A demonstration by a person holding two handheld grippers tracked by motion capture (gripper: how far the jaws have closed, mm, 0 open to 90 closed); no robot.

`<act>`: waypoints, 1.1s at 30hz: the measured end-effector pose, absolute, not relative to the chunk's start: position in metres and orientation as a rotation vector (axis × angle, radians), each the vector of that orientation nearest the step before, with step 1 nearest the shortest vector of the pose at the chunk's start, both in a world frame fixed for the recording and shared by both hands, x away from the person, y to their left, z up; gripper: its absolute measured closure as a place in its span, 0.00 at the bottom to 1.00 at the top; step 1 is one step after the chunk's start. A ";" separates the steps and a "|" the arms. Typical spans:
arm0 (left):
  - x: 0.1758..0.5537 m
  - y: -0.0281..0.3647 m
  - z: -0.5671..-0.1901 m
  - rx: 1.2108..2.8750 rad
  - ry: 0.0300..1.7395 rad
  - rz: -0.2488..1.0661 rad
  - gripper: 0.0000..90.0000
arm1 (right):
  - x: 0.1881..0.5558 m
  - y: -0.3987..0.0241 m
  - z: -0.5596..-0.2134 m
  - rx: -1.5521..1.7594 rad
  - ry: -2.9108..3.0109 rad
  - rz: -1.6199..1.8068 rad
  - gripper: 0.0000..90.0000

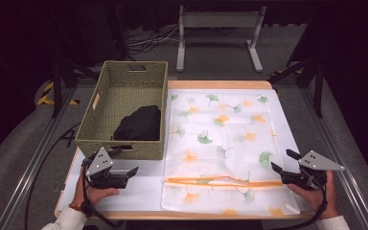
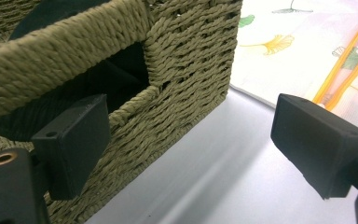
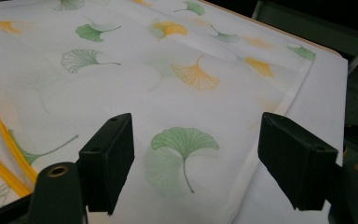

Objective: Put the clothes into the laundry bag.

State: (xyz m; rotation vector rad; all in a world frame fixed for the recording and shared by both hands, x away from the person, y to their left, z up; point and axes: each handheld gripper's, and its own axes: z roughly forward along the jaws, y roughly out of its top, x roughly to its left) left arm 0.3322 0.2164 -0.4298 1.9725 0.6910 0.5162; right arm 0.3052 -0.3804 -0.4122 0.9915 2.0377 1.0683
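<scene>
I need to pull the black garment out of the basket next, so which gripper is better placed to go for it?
Left. The left gripper sits right in front of the woven basket, jaws open, with the black garment just beyond the near wall. The right gripper is at the far edge of the ginkgo-print bag.

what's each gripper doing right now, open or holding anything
left gripper: open, holding nothing, beside the woven basket.
right gripper: open, holding nothing, over the leaf-print cloth.
</scene>
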 end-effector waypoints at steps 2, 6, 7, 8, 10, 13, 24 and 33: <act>0.332 0.216 -0.430 1.974 0.690 0.515 0.14 | 0.305 -0.380 -0.412 0.988 2.042 1.070 0.31; 0.330 0.215 -0.430 1.982 0.676 0.505 0.14 | 0.304 -0.378 -0.410 0.979 2.056 1.073 0.31; 0.330 0.214 -0.430 1.986 0.675 0.508 0.14 | 0.304 -0.376 -0.410 0.971 2.063 1.066 0.31; 0.329 0.214 -0.430 1.996 0.672 0.512 0.14 | 0.305 -0.375 -0.410 0.965 2.068 1.066 0.31; 0.329 0.213 -0.431 2.001 0.672 0.503 0.14 | 0.305 -0.371 -0.409 0.953 2.086 1.069 0.31; 0.330 0.213 -0.432 2.008 0.679 0.495 0.14 | 0.304 -0.367 -0.409 0.938 2.113 1.067 0.31; 0.330 0.212 -0.436 2.039 0.691 0.481 0.14 | 0.305 -0.343 -0.409 0.861 2.253 1.056 0.31; 0.330 0.212 -0.437 2.051 0.692 0.472 0.14 | 0.308 -0.322 -0.416 0.814 2.350 1.015 0.28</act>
